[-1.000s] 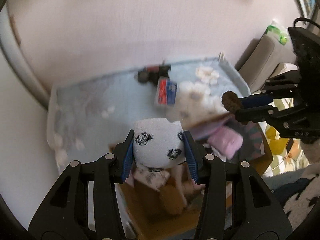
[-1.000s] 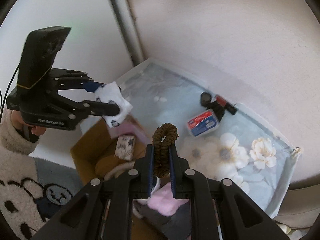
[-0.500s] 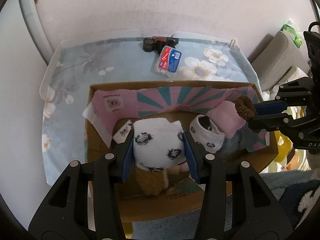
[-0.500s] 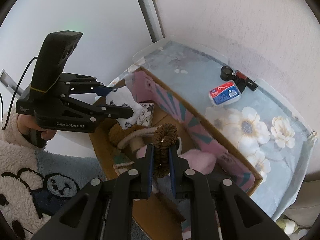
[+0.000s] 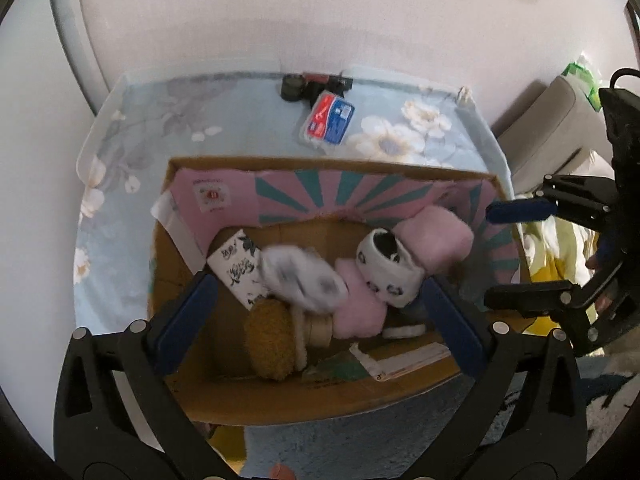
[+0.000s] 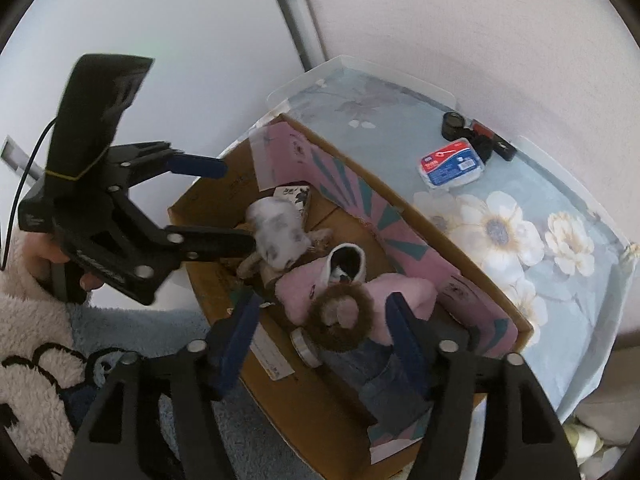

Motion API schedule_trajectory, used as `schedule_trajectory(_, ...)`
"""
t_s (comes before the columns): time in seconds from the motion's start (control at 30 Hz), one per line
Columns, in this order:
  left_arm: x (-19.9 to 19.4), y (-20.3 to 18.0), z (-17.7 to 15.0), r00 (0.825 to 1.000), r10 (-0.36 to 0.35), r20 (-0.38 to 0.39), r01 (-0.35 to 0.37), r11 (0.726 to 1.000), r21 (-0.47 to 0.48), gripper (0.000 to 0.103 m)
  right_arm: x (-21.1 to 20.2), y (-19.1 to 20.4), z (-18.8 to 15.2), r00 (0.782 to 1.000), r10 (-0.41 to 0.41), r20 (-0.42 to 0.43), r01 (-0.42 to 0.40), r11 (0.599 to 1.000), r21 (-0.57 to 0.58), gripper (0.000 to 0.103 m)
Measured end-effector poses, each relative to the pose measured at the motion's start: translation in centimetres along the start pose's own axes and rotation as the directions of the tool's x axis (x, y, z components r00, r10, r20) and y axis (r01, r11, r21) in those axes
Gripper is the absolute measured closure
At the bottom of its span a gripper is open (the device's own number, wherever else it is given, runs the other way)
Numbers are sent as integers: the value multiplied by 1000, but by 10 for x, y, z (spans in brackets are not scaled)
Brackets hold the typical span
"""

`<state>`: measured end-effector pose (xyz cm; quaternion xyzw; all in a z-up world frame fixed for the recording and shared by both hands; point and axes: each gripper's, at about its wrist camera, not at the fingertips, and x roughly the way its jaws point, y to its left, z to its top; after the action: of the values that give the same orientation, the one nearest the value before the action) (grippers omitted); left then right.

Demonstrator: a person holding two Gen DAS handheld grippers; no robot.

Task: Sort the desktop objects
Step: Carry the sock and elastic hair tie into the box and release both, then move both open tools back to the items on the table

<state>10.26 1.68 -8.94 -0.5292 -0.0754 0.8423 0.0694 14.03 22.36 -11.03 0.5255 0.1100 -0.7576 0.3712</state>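
Your left gripper (image 5: 320,308) has its blue-padded jaws spread wide with nothing between them. Beyond them, the white sock roll with dark prints (image 5: 302,278) is a motion-blurred shape over the open cardboard box with the pink and teal lining (image 5: 280,396). In the left wrist view its long axis runs diagonally, from upper left near the white printed carton (image 5: 238,270) down to the lower right by the pink fluffy bundle (image 5: 360,304). Which end is the cuff you cannot tell through the blur.

Your right gripper (image 6: 322,322) is also spread apart and empty. The brown fuzzy hair tie ring (image 6: 340,318) sits between its fingers without touching either, blurred, its hole facing the camera, above the pink bundle inside the box.

On the light blue floral cloth (image 6: 520,208) behind the box lie a red, white and blue packet (image 6: 450,164) and a small black round container (image 6: 452,124), close together near the wall.
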Motion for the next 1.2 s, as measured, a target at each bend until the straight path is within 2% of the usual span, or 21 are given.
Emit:
schedule_trajectory(0.07,-5,-1,4,1000,15,12,-15,1000,14,0,-6,-6,0,999,-30,19,30,999,24,34)
schedule_trajectory(0.43,-21,-9,25,997,28,72,-36,993,111,0,-41,-35,9,987,-76,143,56,989,138,34)
schedule_trajectory(0.77,-14,-26,76,996,-2,94,-19,976,219,0,-55,-62,32,975,-160,157,125,968,216,34)
schedule_trajectory(0.9,-4,-32,103,996,-30,79,9,968,249,0,-59,-77,42,965,-213,155,171,954,246,34)
schedule_trajectory(1.03,11,-37,128,998,-43,53,26,959,281,0,-62,-96,54,959,-232,164,177,939,294,34)
schedule_trajectory(1.2,45,-41,157,998,-67,-7,66,954,293,0,-59,-120,72,950,-268,159,199,914,353,34)
